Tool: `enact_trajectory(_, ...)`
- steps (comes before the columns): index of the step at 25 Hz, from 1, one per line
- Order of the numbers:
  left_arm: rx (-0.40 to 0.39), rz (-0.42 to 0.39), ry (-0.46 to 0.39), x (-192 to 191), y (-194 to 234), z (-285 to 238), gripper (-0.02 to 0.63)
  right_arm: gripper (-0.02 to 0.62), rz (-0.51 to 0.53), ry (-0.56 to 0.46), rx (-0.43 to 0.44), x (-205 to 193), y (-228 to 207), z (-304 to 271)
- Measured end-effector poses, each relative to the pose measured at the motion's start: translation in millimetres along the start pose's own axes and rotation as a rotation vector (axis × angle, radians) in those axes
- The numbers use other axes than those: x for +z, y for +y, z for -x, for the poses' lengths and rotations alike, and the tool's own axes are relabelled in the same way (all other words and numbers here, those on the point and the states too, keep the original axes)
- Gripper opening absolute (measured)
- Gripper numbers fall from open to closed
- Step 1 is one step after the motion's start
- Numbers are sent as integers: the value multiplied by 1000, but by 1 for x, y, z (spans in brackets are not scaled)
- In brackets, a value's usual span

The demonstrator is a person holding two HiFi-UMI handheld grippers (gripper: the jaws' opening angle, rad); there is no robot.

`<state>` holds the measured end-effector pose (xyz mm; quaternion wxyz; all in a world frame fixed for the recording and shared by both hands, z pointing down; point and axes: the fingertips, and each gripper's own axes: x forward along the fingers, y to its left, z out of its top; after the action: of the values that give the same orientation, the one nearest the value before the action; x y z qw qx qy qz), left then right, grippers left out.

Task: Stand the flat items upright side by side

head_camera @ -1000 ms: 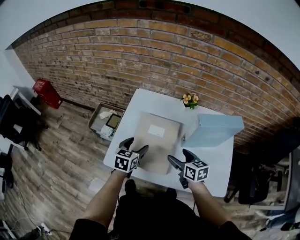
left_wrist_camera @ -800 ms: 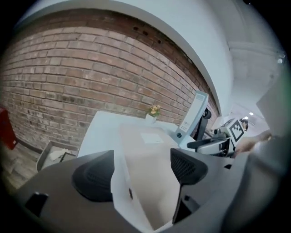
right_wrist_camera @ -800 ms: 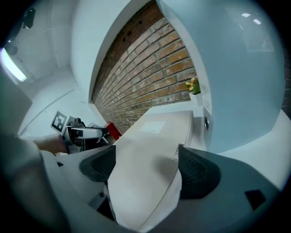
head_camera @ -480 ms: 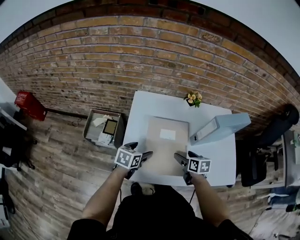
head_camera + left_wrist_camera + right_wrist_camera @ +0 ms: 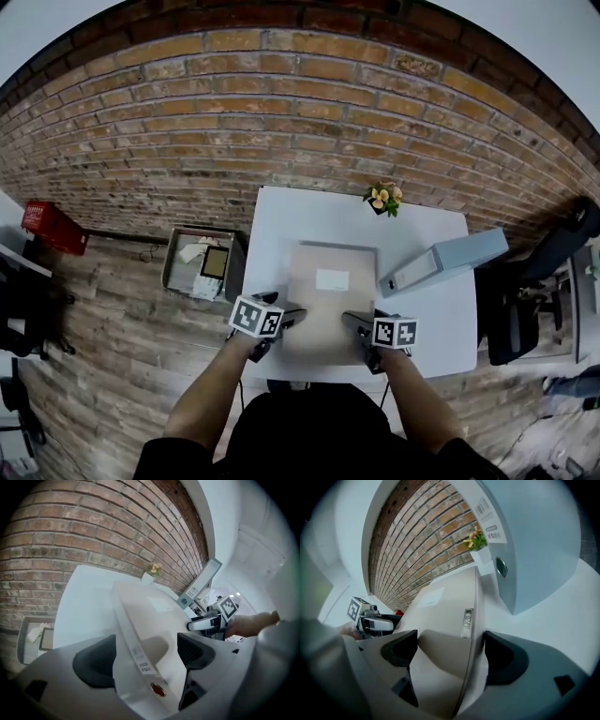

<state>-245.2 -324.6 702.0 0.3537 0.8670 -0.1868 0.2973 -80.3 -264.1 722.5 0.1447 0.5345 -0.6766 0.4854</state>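
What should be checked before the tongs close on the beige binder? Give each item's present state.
1. The left tongs are open, having just been opening, with the beige binder edge between them: ok.
2. The right tongs are open, having just been opening, with the same binder between them: ok.
3. Grip made: not ok, neither presses it yet.
4. Beige binder upright: not ok, flat on the table.
5. The blue binder stands apart from it, seemingly upright: ok.
6. The flower pot is clear at the far edge: ok.

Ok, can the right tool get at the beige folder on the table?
Likely yes: the right tool has just been opening its jaws, which straddle the beige folder at its near right edge; nothing intervenes.
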Motion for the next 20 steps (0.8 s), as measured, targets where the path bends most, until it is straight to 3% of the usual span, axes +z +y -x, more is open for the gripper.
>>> enact_trajectory(5,-39,19,35,-1,4,-14,410,459,-87,31,65,-3,6,-9)
enact_trajectory(14,-136,66,88,-3,3,-29,431,466,-73,92,47,-4,4,-11)
enact_trajectory(20,-130,53,87,-1,4,-31,431,466,-72,103,51,-4,7,-13)
